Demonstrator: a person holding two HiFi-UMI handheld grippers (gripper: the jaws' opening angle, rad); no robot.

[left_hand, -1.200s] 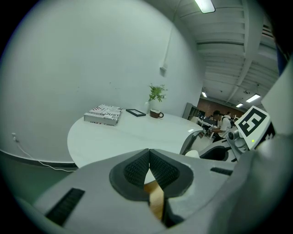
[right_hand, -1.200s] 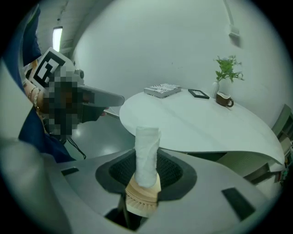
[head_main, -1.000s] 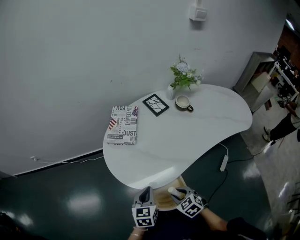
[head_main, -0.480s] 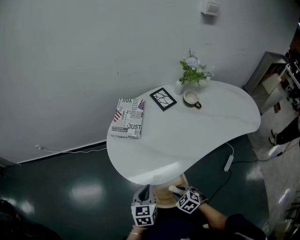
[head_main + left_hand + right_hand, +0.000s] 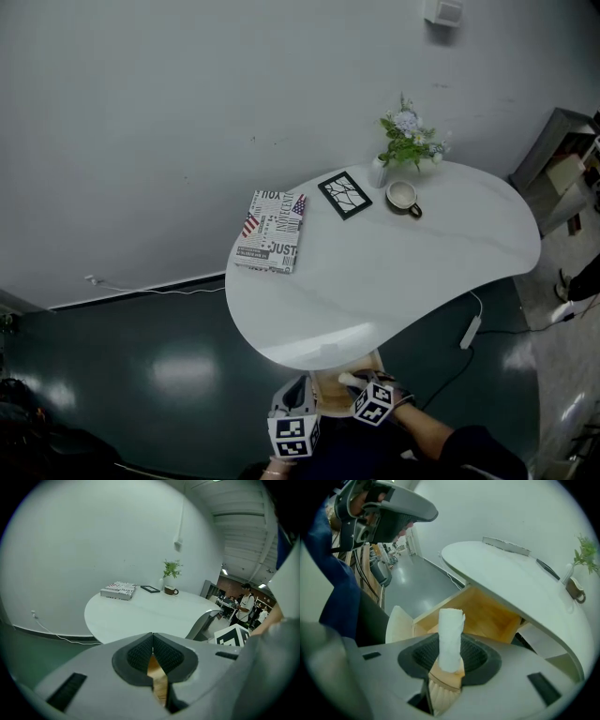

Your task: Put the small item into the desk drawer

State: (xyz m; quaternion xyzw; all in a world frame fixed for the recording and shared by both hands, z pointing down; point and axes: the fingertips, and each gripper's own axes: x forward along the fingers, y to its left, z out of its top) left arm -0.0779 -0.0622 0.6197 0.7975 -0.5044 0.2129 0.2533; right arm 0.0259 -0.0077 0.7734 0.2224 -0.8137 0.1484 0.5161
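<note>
Change: the right gripper has sunk closer to the open drawer, and the head view has shifted, so the surface now sits further right in it than a second ago.
Small item: a white roll on a tan base, the small item stands up between the right fingers, in front of the drawer's wooden inside and not yet in it.
Right fingers: closed partway, clamped on the small item's tan base.
Left gripper: the left gripper hangs just beside the right one at the near edge of the surface.
Left fingers: pressed together at the tips with nothing between them; the drawer's wood shows through the slit below.
Drawer: pulled out from under the near edge of the white surface, with light wood walls and floor.
On the surface: a printed book at the left, a black picture frame, a cup and a small vase of flowers along the far side, all well apart from the grippers.
Floor: dark green and glossy; a white power strip lies under the surface's right edge.
</note>
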